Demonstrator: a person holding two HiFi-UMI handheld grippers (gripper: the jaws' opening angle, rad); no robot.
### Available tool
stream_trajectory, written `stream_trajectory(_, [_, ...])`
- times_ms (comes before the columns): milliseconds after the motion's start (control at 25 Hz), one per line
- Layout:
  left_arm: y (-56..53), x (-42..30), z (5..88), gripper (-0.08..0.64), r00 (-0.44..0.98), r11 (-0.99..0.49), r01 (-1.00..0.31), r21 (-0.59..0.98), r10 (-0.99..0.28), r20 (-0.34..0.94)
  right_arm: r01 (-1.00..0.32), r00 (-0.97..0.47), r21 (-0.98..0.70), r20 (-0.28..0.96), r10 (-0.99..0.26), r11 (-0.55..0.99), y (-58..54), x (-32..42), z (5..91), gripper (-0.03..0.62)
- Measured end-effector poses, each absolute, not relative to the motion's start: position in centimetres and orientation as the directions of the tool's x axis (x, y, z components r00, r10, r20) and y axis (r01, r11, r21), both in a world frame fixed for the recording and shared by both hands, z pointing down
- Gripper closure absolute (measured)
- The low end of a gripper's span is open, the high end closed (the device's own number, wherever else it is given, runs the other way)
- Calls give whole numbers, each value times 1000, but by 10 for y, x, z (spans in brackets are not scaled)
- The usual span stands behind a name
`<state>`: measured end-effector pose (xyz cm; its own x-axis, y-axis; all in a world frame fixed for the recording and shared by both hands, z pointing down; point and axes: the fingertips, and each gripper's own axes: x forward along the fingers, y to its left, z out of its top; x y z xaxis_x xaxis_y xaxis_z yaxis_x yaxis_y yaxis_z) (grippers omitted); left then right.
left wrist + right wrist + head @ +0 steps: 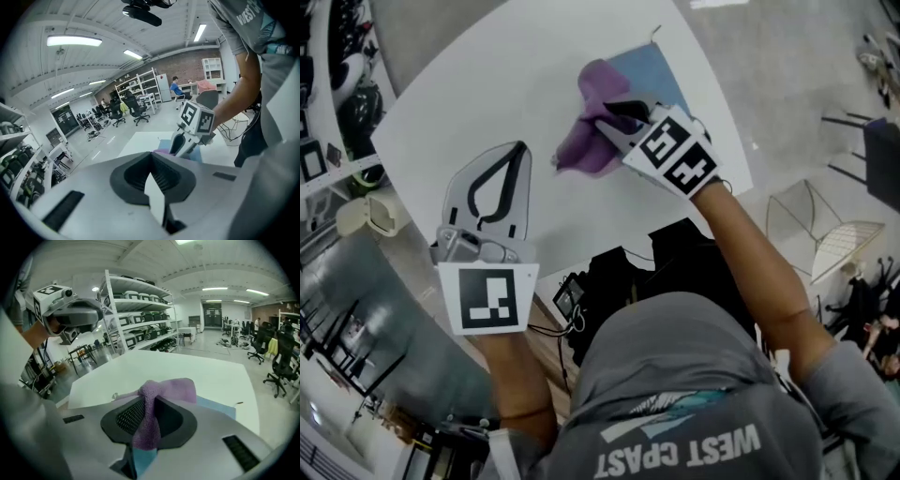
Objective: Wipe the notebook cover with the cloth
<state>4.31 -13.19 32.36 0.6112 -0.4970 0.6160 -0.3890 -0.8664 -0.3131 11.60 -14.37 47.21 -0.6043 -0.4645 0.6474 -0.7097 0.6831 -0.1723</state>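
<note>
Up at 1 o'clock on the white table (pixel 487 84), from the head view: blue notebook (pixel 654 73), partly under a purple cloth (pixel 592 131). Pinched in the right gripper (pixel 623 114), that cloth. Only in the right gripper view: fuzzy cloth squeezed between 2 jaws. Down at 8 o'clock: left gripper (pixel 521 148), tips pressed together, holding nothing.
</note>
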Motion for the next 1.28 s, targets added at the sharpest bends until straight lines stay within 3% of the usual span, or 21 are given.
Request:
stream_trajectory(280, [-113,-9,299,560,585,-828,-447,-339,-557,589,-594,-647,-216,700,-301,775,-97,37,497,486])
stream_trajectory(400, [-101,-29,287,560,578,-811,-468,-351,-581,573,-580,-634,-206,721,-278,788,-84,28,492,422])
stream_trajectory(680, [-66,-69,243,560,567,-769,-500,-399,-639,520,-589,-633,-103,676,-378,802,-76,26,412,428])
stream_trajectory(800, [-50,-85,220,560,565,-748,-511,-423,-663,491,-590,-681,-62,573,-455,805,-70,18,342,533])
stream_trajectory(880, [-42,-99,206,560,563,-734,-518,-440,-679,472,-576,-718,-21,492,-493,817,-65,8,292,557])
stream_trajectory(1040, [-26,-130,181,560,562,-706,-533,-466,-707,429,-564,-747,64,385,-541,824,-45,-17,204,563])
stream_trajectory(1280, [-8,-167,155,560,549,-660,-565,-495,-749,370,-542,-762,152,327,-560,826,-16,-47,122,563])
